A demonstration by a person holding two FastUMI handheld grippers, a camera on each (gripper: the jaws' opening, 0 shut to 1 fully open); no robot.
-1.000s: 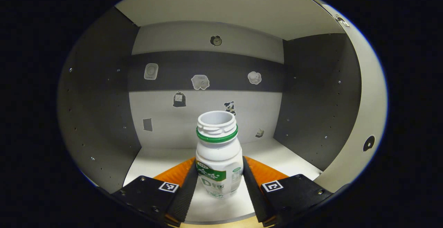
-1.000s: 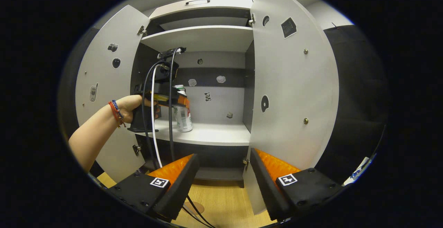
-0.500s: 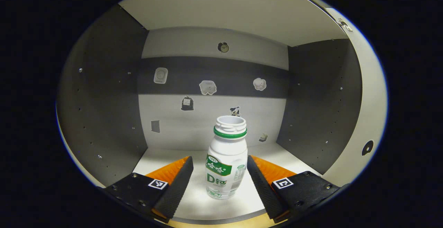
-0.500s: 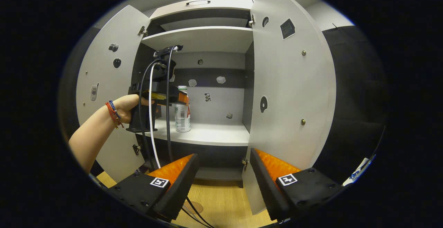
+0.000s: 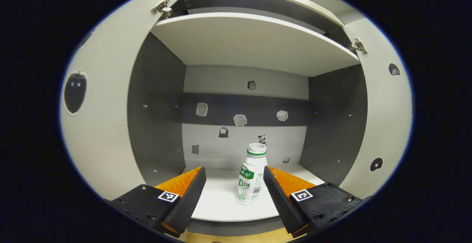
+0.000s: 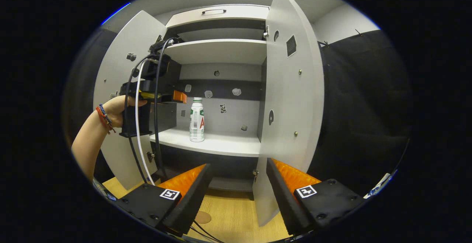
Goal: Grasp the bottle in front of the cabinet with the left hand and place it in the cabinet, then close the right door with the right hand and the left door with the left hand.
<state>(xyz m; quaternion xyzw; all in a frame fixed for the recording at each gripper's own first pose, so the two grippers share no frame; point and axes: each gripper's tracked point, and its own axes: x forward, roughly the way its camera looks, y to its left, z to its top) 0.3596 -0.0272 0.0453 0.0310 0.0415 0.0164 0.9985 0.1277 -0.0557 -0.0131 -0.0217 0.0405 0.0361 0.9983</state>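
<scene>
A white bottle (image 5: 252, 174) with a green neck ring and a green label stands upright on the cabinet's middle shelf (image 5: 221, 206), free of any fingers; the right gripper view has the bottle (image 6: 196, 120) at the shelf's left part. My left gripper (image 5: 233, 195) is open, drawn back in front of the shelf edge with the bottle beyond its fingertips. From the right gripper view the left gripper (image 6: 173, 97) hangs left of the bottle, held by a hand (image 6: 118, 108). My right gripper (image 6: 236, 189) is open and empty, low before the cabinet. Both doors, left (image 6: 125, 88) and right (image 6: 291, 95), stand open.
An upper shelf (image 5: 254, 40) roofs the compartment, with small stickers on its back wall (image 5: 239, 119). Cables (image 6: 142, 139) trail down from the left gripper. A black cloth wall (image 6: 361, 106) lies right of the cabinet. Wooden floor (image 6: 232, 217) is below.
The left gripper opened, let go of the bottle and pulled back out of the cabinet; the bottle stays standing on the shelf. The right gripper view shifted slightly, and the right door looks more edge-on.
</scene>
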